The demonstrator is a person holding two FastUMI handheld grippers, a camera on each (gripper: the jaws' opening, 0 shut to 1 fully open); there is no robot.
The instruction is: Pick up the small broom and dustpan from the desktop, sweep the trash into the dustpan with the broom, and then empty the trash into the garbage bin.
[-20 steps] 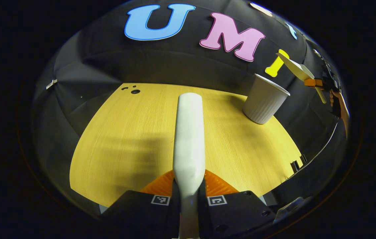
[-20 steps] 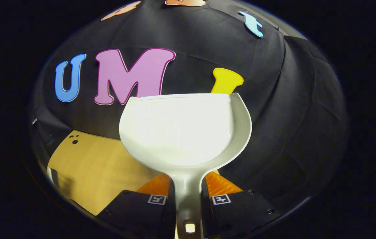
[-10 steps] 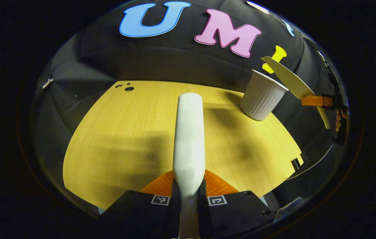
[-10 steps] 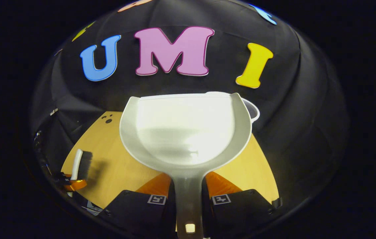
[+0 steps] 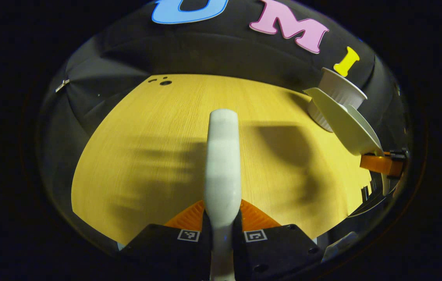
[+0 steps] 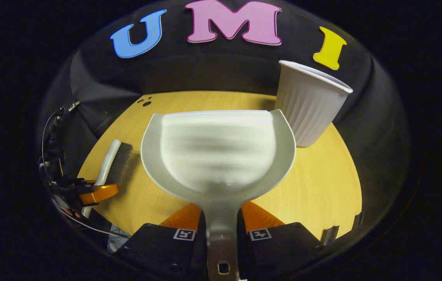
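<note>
My left gripper is shut on the white broom, whose back runs straight ahead above the yellow wooden table. The right gripper view shows the same broom, dark bristles facing right, low over the table's left side, with the left gripper below it. My right gripper is shut on the handle of the white dustpan, held roughly level with nothing visible in its scoop. The white ribbed garbage bin stands just right of the pan. In the left gripper view the dustpan overlaps the bin.
Small dark holes sit at the table's far left corner. The black cloth wall closes in the back and both sides. The table's right edge lies close to the bin. A hand and cables show at far left.
The dustpan has come down from high above the bin to beside it, low over the table. Both cameras tilted downward, and the broom has sunk closer to the table.
</note>
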